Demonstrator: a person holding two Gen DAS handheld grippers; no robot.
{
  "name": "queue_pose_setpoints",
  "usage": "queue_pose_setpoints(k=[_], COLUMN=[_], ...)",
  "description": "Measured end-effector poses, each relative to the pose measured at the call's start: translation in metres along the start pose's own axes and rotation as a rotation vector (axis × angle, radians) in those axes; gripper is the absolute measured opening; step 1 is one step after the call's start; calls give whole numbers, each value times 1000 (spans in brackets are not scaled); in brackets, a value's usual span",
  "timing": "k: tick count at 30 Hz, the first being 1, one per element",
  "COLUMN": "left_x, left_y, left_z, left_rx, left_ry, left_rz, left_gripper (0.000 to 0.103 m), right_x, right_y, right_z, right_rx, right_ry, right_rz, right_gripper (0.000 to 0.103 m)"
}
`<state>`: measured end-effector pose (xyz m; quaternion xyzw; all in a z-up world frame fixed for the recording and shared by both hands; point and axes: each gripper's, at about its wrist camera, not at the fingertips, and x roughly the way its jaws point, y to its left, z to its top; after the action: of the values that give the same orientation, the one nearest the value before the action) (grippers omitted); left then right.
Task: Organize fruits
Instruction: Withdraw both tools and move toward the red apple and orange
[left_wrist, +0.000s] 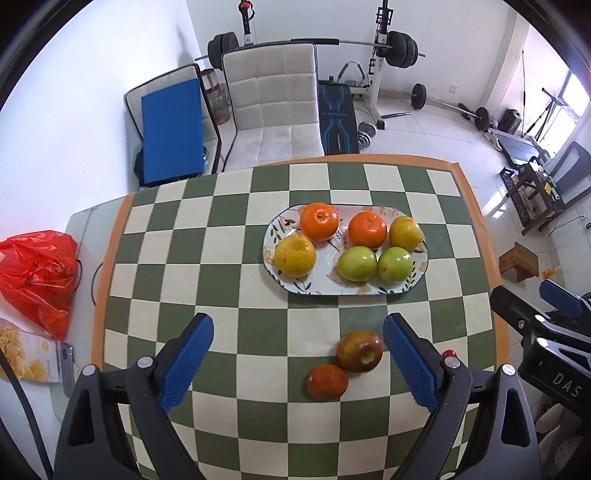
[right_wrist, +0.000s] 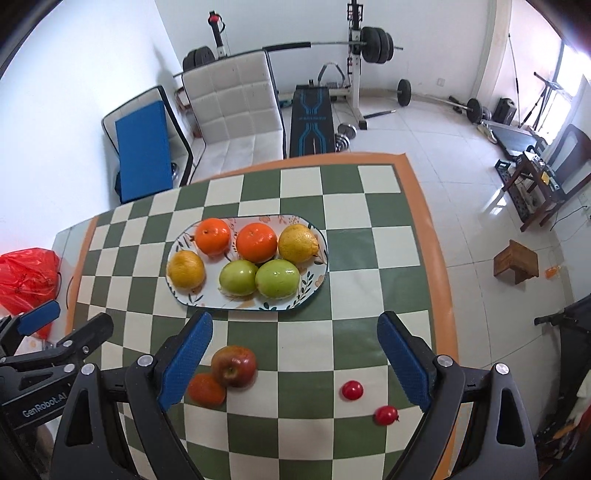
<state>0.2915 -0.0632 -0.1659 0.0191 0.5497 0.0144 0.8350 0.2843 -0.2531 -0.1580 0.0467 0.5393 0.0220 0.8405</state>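
An oval floral plate (left_wrist: 325, 290) (right_wrist: 207, 301) on the checkered table holds two oranges (left_wrist: 319, 221) (right_wrist: 212, 236), two yellow citrus fruits (left_wrist: 295, 256) (right_wrist: 185, 269) and two green apples (left_wrist: 357, 263) (right_wrist: 238, 277). A red apple (left_wrist: 359, 350) (right_wrist: 233, 366) touches a small dark orange (left_wrist: 327, 381) (right_wrist: 207, 390) on the cloth near the front. Two small red tomatoes (right_wrist: 352, 390) (right_wrist: 386, 415) lie to the right. My left gripper (left_wrist: 297, 339) is open and empty above the front of the table. My right gripper (right_wrist: 293, 338) is open and empty.
A red plastic bag (left_wrist: 37, 277) (right_wrist: 26, 273) and a snack box (left_wrist: 33, 356) lie left of the table. A white padded chair (left_wrist: 273, 107) (right_wrist: 232, 110) stands behind the table. Gym equipment stands beyond, and a wooden stool (right_wrist: 516, 266) on the floor at right.
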Motion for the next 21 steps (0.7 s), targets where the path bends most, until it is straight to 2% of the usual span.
queue_pose_setpoints(k=[6, 11, 12, 14, 17, 21], left_x=[-10, -1, 4, 22, 55, 97], left_y=[-1, -1, 0, 3, 13, 30], left_z=[-14, -20, -21, -25, -34, -49], left_rx=[-18, -24, -22, -23, -30, -76], left_ry=[-9, 7, 15, 39, 100, 211], left_rz=[-5, 16, 32, 84, 167, 198], left_gripper=[94, 94, 102, 103, 103, 103], right_x=[-23, -27, -23, -9, 33, 108], right_y=[1, 1, 0, -1, 0, 9], right_z=[-19, -28, -30, -31, -37, -52], right_rx=[11, 28, 41, 46, 66, 102], right_ry=[-12, -14, -7, 29, 131, 283], right_rz=[8, 42, 57, 85, 137, 206], right_gripper=[93, 93, 93, 93, 93, 93])
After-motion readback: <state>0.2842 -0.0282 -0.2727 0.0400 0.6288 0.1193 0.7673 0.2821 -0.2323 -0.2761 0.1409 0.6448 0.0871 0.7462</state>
